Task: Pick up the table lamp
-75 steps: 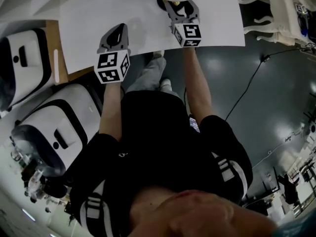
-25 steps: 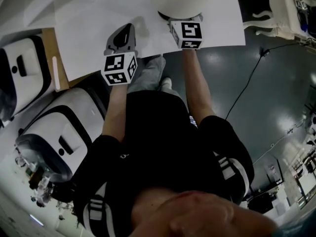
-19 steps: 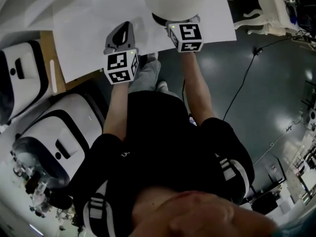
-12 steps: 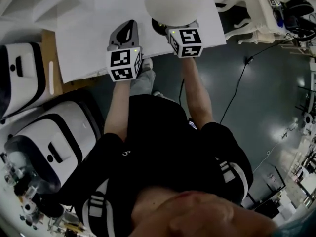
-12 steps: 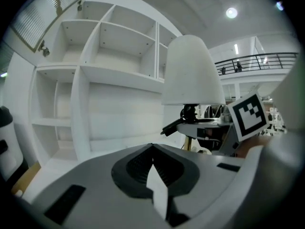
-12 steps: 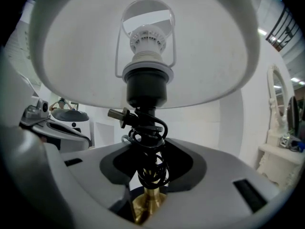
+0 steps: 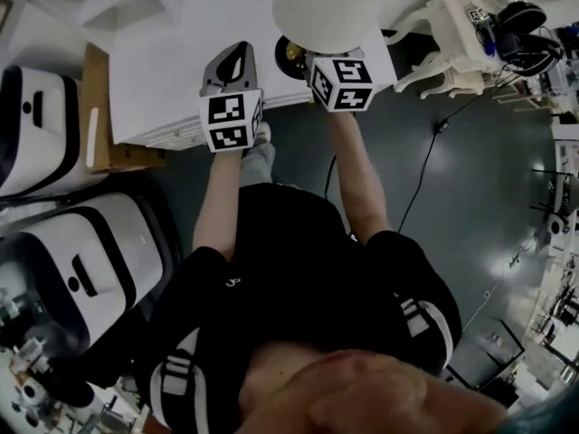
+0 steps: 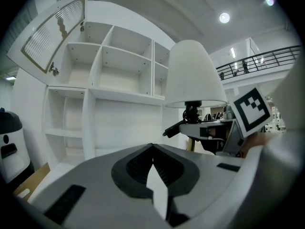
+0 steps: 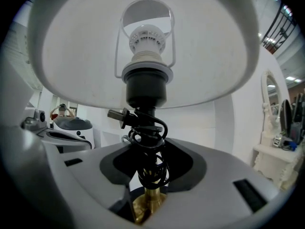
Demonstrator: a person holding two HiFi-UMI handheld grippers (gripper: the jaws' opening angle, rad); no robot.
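The white-shaded, brass-stemmed table lamp (image 9: 143, 46) stands upright, its cord-wrapped stem clamped between the fingers of the right gripper (image 9: 147, 197). The left gripper (image 8: 152, 148) alongside has its fingers pressed together, empty.

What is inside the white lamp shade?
A white bulb fitting inside a wire frame, above a black socket. Whether a bulb is fitted cannot be told. Below, the coiled black cord covers much of the brass stem.

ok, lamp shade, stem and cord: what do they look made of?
The lamp shade: matte, even white, so fabric or plastic; can't tell which. The stem: polished brass-look metal with a gold shine. The cord: black rubber or plastic sheath, coiled round the stem.
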